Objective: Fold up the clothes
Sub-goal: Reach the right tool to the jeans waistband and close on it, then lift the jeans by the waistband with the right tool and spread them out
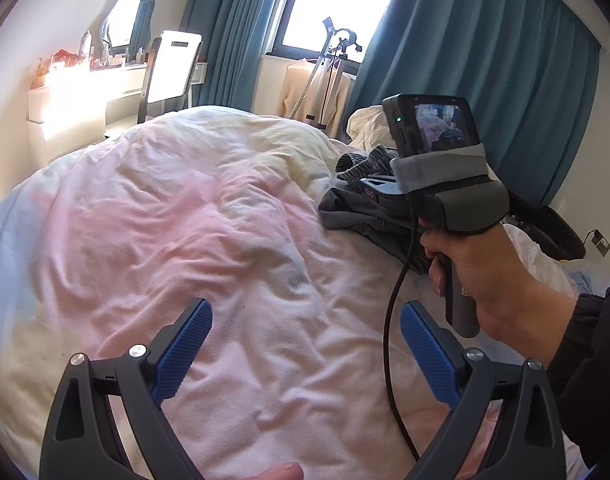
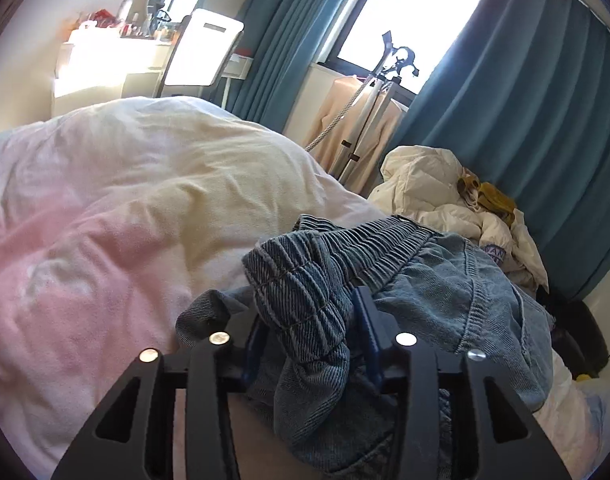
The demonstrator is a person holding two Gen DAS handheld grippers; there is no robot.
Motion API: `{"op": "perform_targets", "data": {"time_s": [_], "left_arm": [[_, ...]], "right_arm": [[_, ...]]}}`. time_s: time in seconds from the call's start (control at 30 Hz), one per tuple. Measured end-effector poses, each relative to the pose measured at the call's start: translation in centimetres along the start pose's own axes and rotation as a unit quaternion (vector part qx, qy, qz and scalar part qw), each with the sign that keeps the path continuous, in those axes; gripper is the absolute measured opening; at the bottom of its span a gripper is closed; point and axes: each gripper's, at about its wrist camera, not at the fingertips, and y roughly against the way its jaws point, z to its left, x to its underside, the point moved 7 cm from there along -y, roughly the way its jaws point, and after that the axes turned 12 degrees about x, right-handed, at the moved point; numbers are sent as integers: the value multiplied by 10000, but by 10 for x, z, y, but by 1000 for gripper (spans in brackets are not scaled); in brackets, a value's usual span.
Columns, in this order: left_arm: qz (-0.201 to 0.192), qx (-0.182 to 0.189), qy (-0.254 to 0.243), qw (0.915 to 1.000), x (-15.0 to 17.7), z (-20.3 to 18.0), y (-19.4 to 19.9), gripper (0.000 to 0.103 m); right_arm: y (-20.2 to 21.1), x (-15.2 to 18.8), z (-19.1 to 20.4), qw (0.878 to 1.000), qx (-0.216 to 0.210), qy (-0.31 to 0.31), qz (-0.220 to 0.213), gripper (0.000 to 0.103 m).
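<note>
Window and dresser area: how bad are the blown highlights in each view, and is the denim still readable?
Left wrist: window and dresser clip to white. Right wrist: same glare, yet the jeans between the right gripper fingers show crisp weave; fisheye bends the curtains.

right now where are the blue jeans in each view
Left wrist: the blue jeans lie far right on the bed, partly hidden behind the right gripper's body.
Right wrist: the jeans fill the lower centre, waistband bunched between the right gripper fingers.
Shared landmark: the garment steamer stand by the window.
</note>
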Motion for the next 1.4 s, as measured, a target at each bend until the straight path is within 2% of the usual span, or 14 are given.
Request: {"op": "perform_targets", "data": {"time_s": [0.03,0.17,0.5,0.7,0.8,0.9,1.1,1.27,1.33,1.4], "left_arm": [[-33,-11,-52,10000,0,-2,2,97],[-182,-107,-217,9995,-3,-9,8,97],[-169,-60,-340,9993,6,-27,17,96],[-124,1,-591,9982,14,-48,20,97],[-89,-15,-741,9972,20,-58,20,97],[-16,-43,-890,9960,27,-66,17,97],[188,-129,-1127,9934,39,-77,3,97],[360,-80,-902,9952,42,-80,-10,97],[382,106,-751,9964,41,-85,-13,97],[379,87,-794,9961,42,-89,-16,97]], "right_arm": [[5,-2,-10,9999,-35,-161,32,26],[45,-9,-50,9973,-189,-709,-14,20],[172,13,-184,9847,-47,-1683,-448,18],[217,61,-273,9688,241,-2430,-430,17],[230,91,-317,9529,372,-2983,-400,17],[234,126,-359,9306,480,-3615,-314,17],[213,219,-420,8852,812,-4579,89,17],[177,304,-450,8434,937,-5248,668,16],[162,331,-458,8319,1029,-5380,886,16],[150,353,-461,8239,1120,-5450,1076,16]]}}
